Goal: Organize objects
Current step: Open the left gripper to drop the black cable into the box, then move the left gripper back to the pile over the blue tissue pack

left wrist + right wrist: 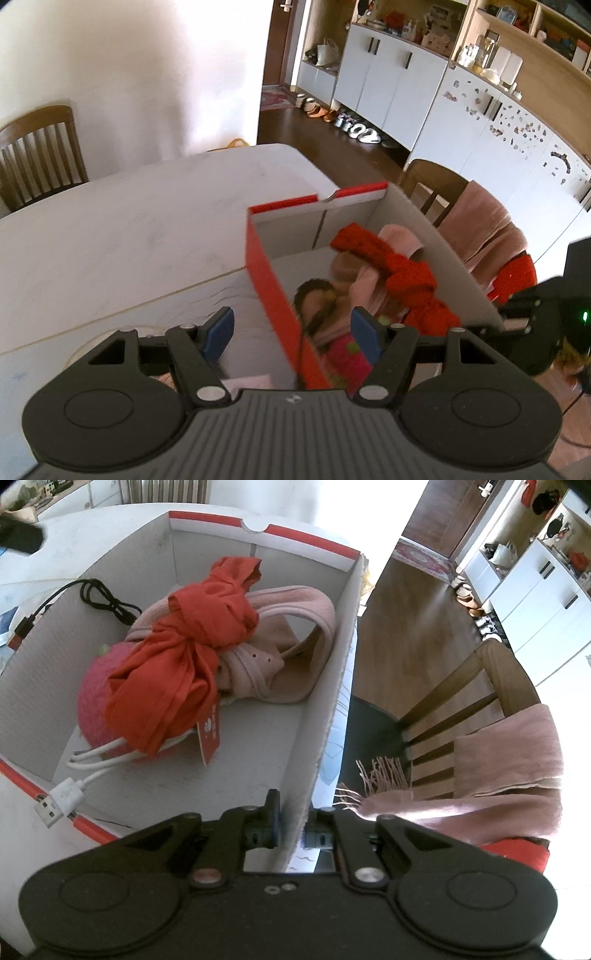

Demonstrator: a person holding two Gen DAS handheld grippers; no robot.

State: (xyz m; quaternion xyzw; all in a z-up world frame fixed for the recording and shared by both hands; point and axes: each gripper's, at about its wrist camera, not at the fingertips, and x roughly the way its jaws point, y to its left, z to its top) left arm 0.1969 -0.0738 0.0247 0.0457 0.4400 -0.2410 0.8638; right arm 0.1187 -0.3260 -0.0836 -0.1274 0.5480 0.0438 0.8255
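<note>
Red-edged white cardboard box (pixel 325 672) on white table (pixel 110 221), right gripper (pixel 291 834) clamped on its near right wall, left gripper (pixel 291 332) spread wide astride its left wall, knotted red cloth (pixel 184 646) inside.

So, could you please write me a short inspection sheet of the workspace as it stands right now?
Surface: white table, mostly bare where visible.
Job's things: cardboard box, open-topped with red trim, holds a knotted red cloth, a pink towel and a pink plush ball.
Clutter: nothing seen outside the box.
Grippers: right gripper shut on the box's right wall; left gripper open, straddling the left wall.
Cables: white USB cable and black cable in the box, both trailing over its walls.
Surroundings: wooden chair draped with a pink scarf; white cabinets; shoes on the floor.
</note>
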